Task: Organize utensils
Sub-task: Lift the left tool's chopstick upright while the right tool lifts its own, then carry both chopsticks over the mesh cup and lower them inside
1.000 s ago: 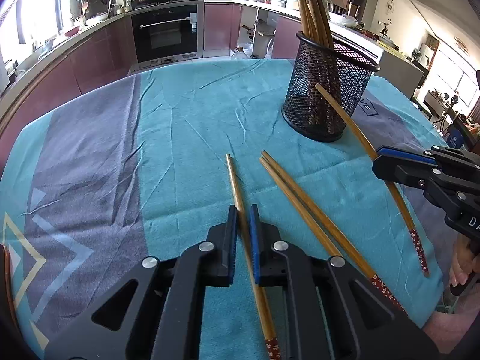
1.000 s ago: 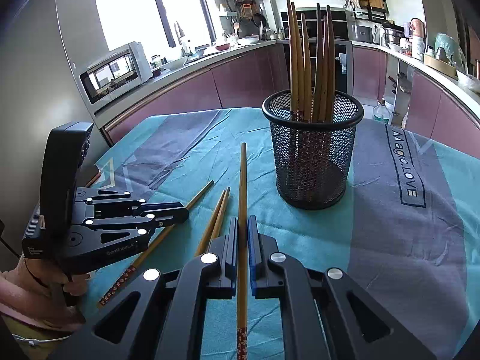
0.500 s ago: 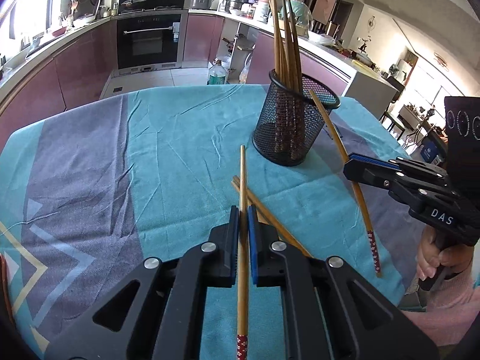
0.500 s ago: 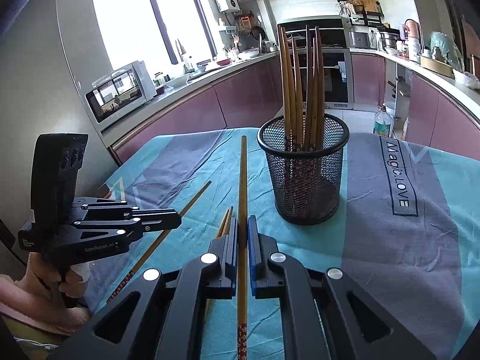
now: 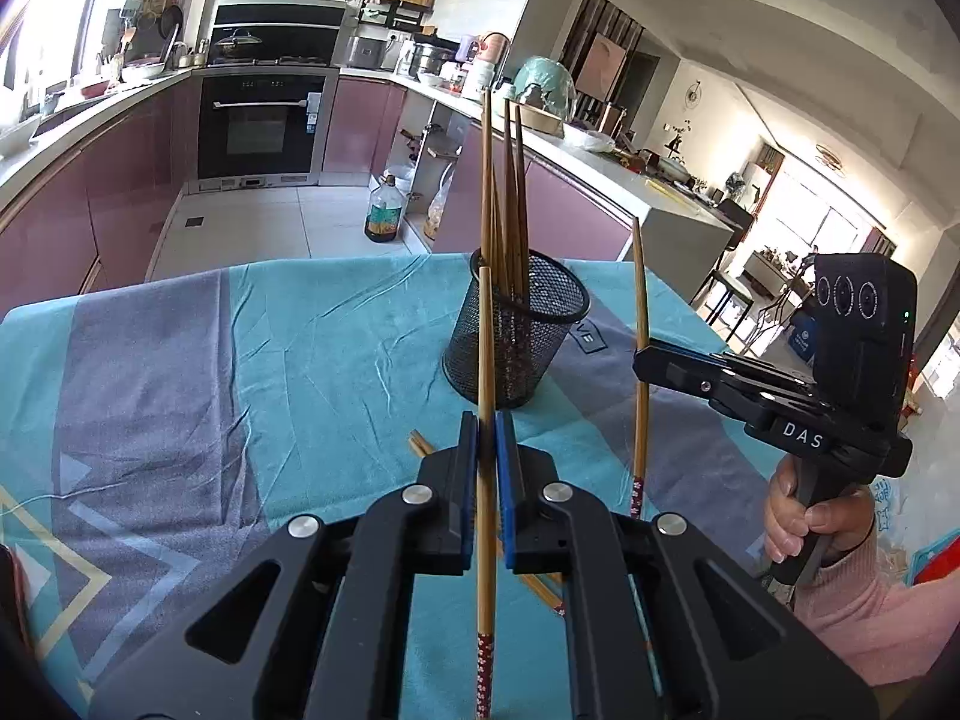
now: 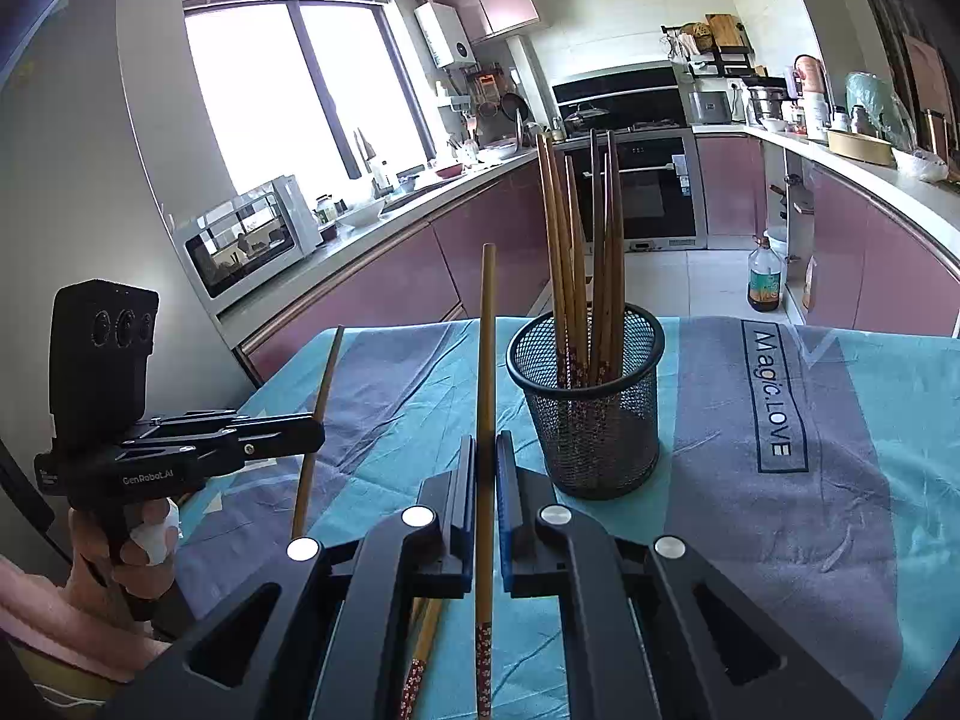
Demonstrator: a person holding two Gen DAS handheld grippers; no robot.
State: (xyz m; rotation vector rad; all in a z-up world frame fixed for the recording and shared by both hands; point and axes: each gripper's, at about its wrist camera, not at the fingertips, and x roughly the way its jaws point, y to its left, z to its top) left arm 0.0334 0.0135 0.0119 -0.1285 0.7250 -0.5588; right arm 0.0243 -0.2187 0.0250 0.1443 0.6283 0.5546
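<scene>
Mesh holder (image 5: 517, 336) ahead, loose chopsticks (image 5: 420, 444) below

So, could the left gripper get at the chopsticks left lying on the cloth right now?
Probably not: the left gripper is shut on a chopstick, so its jaws are occupied. The loose chopsticks lie below it, mostly hidden by the gripper body.

"DAS" on right gripper (image 5: 645, 360); "GenRobot.AI" on left gripper (image 6: 315, 438); "Magic.LOVE" on tablecloth (image 6: 774, 390)
</scene>
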